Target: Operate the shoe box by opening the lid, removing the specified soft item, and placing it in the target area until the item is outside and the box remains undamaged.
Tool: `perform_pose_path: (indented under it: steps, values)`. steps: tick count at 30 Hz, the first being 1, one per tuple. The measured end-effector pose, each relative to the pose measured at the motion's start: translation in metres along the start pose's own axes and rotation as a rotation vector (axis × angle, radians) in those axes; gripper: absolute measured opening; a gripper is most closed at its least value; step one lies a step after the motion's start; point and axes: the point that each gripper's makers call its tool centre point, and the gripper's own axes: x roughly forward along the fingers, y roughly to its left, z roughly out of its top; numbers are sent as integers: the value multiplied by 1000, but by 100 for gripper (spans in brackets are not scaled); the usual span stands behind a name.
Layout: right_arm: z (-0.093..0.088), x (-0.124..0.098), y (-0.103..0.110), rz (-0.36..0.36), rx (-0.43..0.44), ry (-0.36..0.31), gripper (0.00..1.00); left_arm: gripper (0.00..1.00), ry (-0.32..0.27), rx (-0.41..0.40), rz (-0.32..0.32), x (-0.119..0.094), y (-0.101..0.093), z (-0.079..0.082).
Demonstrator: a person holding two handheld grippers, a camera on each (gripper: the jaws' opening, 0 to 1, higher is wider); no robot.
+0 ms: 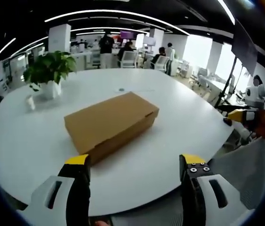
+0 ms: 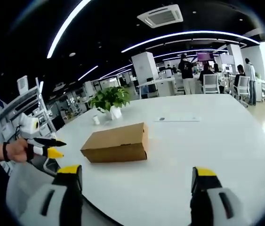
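both grippers, the left gripper (image 1: 134, 165) and the right gripper (image 2: 136, 176), hang wide and hold nothing at the table's (image 1: 179, 113) near edge. the shoe box (image 1: 111, 123) sits shut mid-table, so first lift its lid.

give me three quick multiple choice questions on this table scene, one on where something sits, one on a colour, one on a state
1. Where is the green potted plant in its white pot relative to the plain brown cardboard shoe box?
A. on top of it
B. apart from it, farther back on the round white table
C. inside it

2. What colour are the tips of the left gripper fingers?
A. yellow
B. red
C. blue

3. What state is the shoe box lid in?
A. torn off
B. propped fully open
C. closed flat

Answers: 1 B, bare tabletop shows between plant and box. 2 A, yellow caps top both fingers, as on the right gripper. 3 C, the lid lies flush with the box in both views.
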Motion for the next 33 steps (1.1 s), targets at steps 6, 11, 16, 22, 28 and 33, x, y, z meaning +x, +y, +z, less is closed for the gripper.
perform_pose_path:
  steps: [6, 11, 16, 22, 28, 33]
  values:
    - [0, 4, 5, 18, -11, 10, 96, 80, -6, -10, 3, 0, 2, 2]
    - [-1, 10, 9, 31, -21, 24, 96, 80, -13, -16, 8, 0, 5, 3]
    - [2, 18, 13, 45, -18, 26, 96, 79, -14, -14, 10, 5, 10, 6]
    - [4, 28, 16, 65, -36, 40, 96, 79, -13, -17, 20, 10, 23, 9]
    - [9, 43, 21, 93, -53, 54, 95, 79, -16, -25, 36, 12, 35, 12]
    - [11, 56, 24, 111, -59, 61, 95, 79, -12, -29, 43, 16, 46, 13]
